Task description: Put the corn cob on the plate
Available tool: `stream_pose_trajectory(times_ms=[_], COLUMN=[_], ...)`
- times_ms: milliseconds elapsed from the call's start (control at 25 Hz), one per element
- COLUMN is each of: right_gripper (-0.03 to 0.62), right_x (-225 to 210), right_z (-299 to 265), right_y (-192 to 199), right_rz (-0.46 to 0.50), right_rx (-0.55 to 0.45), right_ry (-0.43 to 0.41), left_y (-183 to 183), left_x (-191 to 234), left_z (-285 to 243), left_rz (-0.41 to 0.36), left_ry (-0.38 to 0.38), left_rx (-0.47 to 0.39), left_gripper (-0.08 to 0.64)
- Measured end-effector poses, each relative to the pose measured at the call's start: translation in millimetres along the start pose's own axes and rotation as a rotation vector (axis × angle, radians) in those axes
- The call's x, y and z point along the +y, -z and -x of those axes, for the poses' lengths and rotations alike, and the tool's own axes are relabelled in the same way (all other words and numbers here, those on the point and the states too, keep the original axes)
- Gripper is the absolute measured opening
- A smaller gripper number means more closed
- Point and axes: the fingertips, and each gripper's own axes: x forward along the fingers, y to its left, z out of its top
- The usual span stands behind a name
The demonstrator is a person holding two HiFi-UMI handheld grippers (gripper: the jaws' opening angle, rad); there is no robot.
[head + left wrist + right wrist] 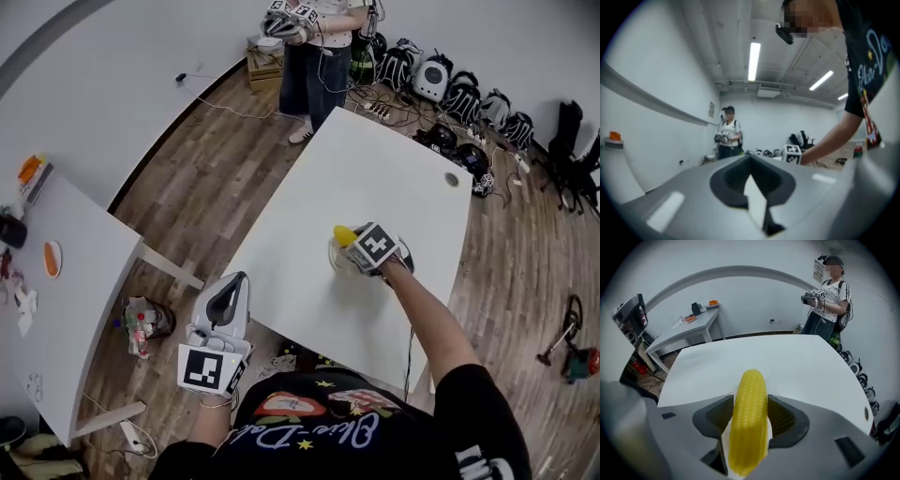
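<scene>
1 corn cob clamped lengthwise in right gripper | plate just beneath, head-view centre | left gripper – jaws together, empty, lower left

Your left gripper, jaws together and empty, points level across the room. Your forearm reaches to your right gripper; a person stands beyond, under ceiling lights.

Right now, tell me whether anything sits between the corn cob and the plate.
Nothing visible does. The right tongs grip the corn cob over the plate, whose rim shows beside them in the head view; the rest of the plate is hidden beneath the tongs.
</scene>
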Motion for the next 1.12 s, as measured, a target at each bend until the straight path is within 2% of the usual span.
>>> stream_pose_trajectory(times_ms=[120,320,400,560,640,680,800,880,1000,1120], right_gripper=[0.223,0.221,0.221,0.207,0.056,0.03,0.017,0.017,0.017,0.016], right_x=[1.8,-1.9,-6.8,-6.9,-3.0,0.2,16.5,31.4,48.2,53.9], right_z=[-5.6,-0.4,19.4,84.2,109.7,120.2,146.4,156.6,163.8,170.3], right_y=[-0.6,-16.6,-27.6,-39.1,-27.9,-20.9,-2.7,12.4,39.2,58.3], right_rz=[-0.032,-0.032,-0.095,-0.282,-0.335,-0.35,-0.402,-0.47,-0.576,-0.619], right_rx=[-0.028,-0.098,-0.233,-0.559,-0.636,-0.661,-0.748,-0.798,-0.825,-0.829], right_ry=[0.01,0.029,0.048,0.061,0.103,0.129,0.183,0.196,0.201,0.199], left_y=[-0.1,-0.9,-1.9,0.2,1.0,0.8,-0.4,-2.6,-7.1,-7.4], left_x=[6.4,10.2,9.8,9.4,2.4,-2.2,-15.5,-24.2,-38.4,-53.2], left_z=[7.0,6.9,4.4,-4.8,-12.8,-17.3,-32.2,-41.6,-55.0,-65.6], left_rz=[-0.003,-0.009,-0.012,-0.008,-0.004,-0.004,-0.005,-0.001,0.006,0.002], left_ry=[-0.014,-0.011,0.0,0.025,0.055,0.074,0.127,0.157,0.203,0.243], left_rx=[0.009,0.011,0.006,0.002,0.001,0.0,-0.007,-0.012,-0.018,-0.015], left_gripper=[-0.014,-0.014,-0.014,-0.014,-0.014,-0.014,-0.014,-0.014,-0.014,-0.014])
